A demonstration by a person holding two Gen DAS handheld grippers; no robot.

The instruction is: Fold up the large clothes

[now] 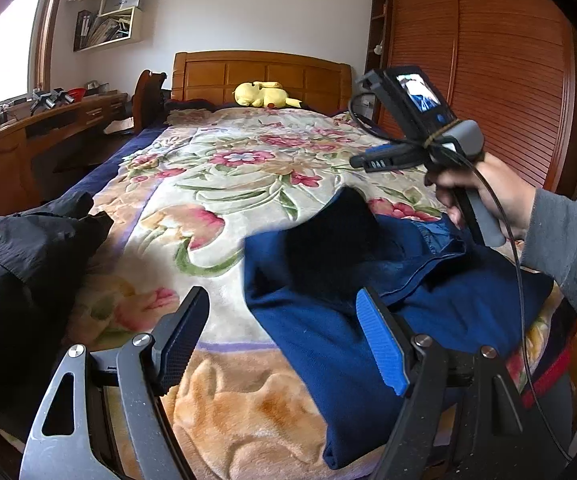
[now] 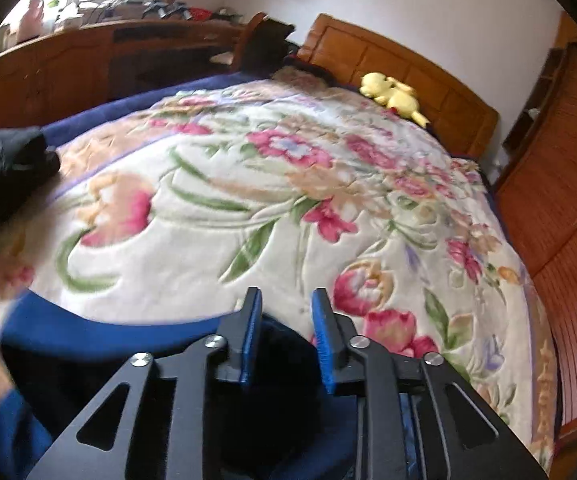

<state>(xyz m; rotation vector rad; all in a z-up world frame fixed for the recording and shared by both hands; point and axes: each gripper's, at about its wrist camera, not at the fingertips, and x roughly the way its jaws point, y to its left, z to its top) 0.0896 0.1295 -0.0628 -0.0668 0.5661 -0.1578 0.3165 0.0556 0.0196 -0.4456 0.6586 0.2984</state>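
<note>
A dark blue garment lies folded on the near right part of the floral blanket, with a black patch on top. My left gripper is open and empty, hovering over the garment's left edge. My right gripper is held in the air above the garment's far side. In the right wrist view my right gripper is partly open and empty, above the blue garment.
A black garment lies crumpled at the bed's left edge; it also shows in the right wrist view. A yellow plush toy sits by the wooden headboard. A desk stands left, a wardrobe right.
</note>
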